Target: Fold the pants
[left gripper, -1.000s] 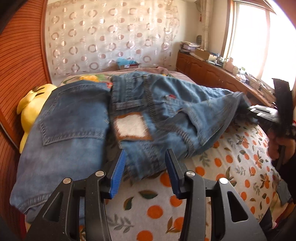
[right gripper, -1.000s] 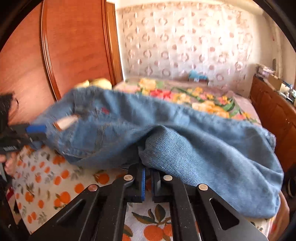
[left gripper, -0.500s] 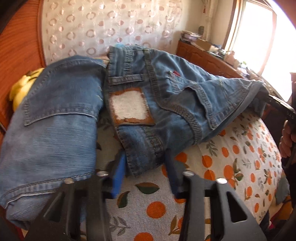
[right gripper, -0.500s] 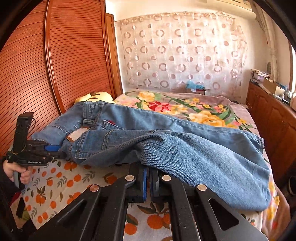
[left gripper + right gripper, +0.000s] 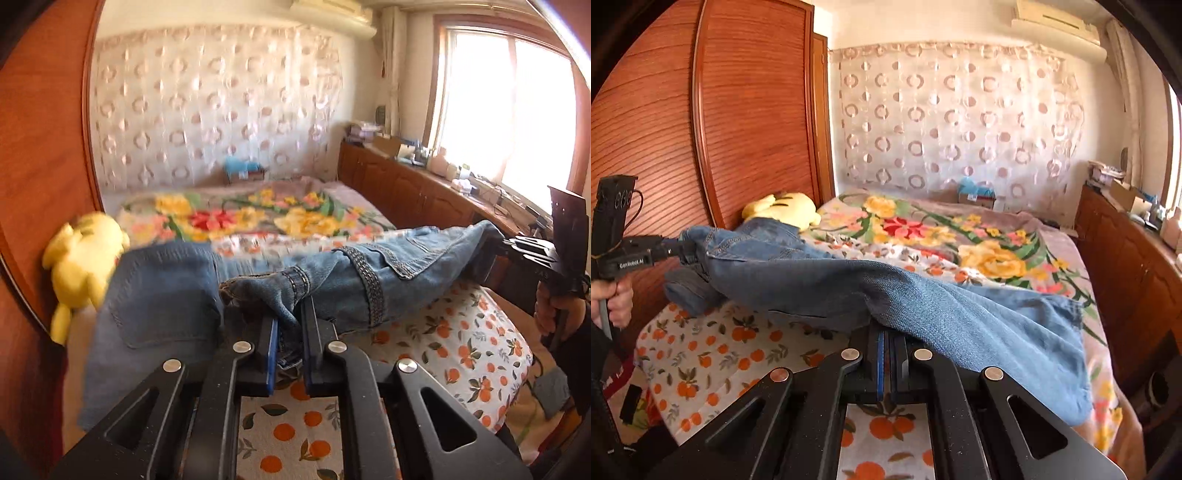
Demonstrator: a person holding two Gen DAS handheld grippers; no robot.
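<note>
- Pinching the jeans at the waist, we are closing our left gripper on denim.
- We are clamping our right gripper on a leg, jeans stretching between both above the bed.

A home bedroom: a bed with flowered blanket, a yellow plush toy, patterned curtain, wooden wardrobe, low cabinets under a sunny window.
</note>
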